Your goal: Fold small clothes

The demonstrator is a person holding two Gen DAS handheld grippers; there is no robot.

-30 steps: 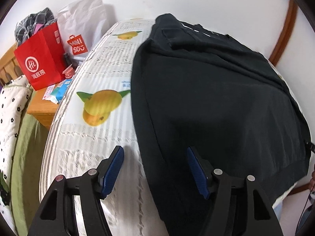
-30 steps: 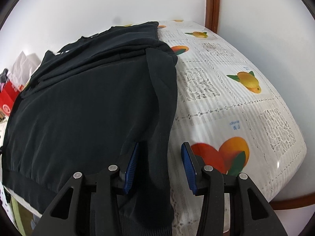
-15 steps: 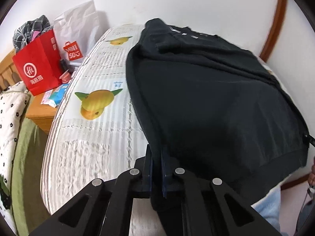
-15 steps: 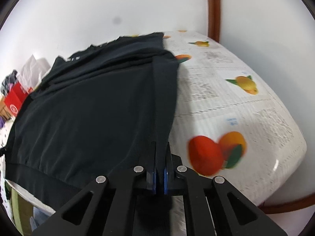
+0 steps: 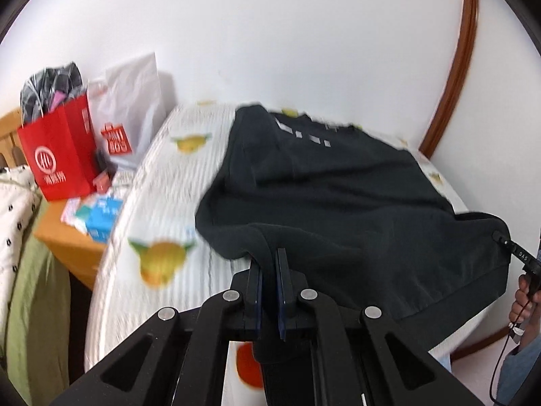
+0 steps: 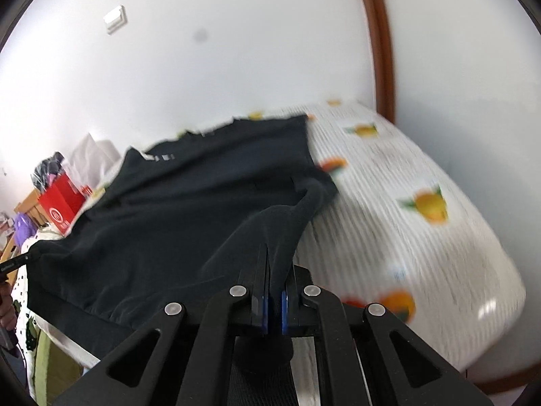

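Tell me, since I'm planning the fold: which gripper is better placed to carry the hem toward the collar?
Neither alone. The left gripper and right gripper are each shut on a near corner of the black cotton sweatshirt, both lifted off the fruit-print tablecloth.

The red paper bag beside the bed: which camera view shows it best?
The left wrist view. There the red paper bag stands large at the left, with its white round logo and print readable as shapes. In the right wrist view it is small and far at the left edge, partly behind the black garment.
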